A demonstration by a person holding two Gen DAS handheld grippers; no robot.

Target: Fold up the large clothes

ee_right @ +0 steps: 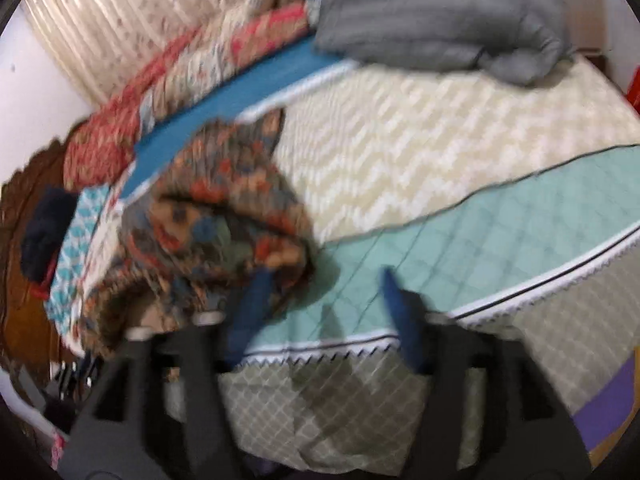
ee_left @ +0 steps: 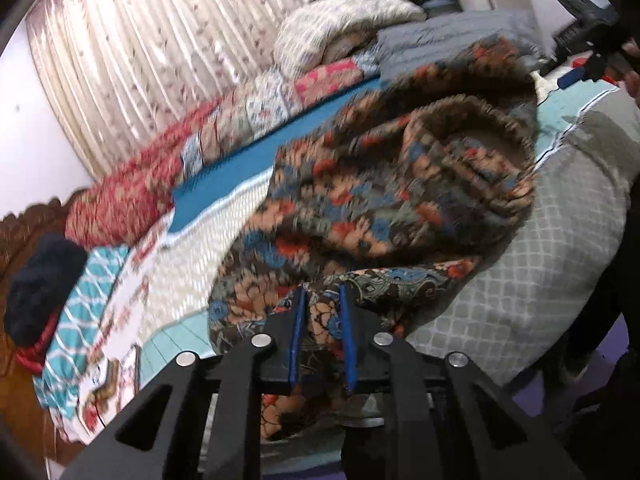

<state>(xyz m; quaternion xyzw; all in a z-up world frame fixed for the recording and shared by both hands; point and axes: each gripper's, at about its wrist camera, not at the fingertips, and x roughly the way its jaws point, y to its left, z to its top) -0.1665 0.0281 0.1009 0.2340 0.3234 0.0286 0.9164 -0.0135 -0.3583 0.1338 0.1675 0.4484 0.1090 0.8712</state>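
Left gripper [ee_left: 322, 332] pinches an edge of the flowery brown, blue and orange cloth [ee_left: 400, 184].
Right gripper [ee_right: 326, 316] hangs open and empty, cloth heaped just left of it; next it must grab a corner.

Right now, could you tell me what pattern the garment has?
Floral paisley garment: brown, orange, blue. Clearest in left wrist view.

One floral garment [ee_left: 400, 184], one grey pillow [ee_right: 440, 12], two tongs [ee_left: 322, 292].
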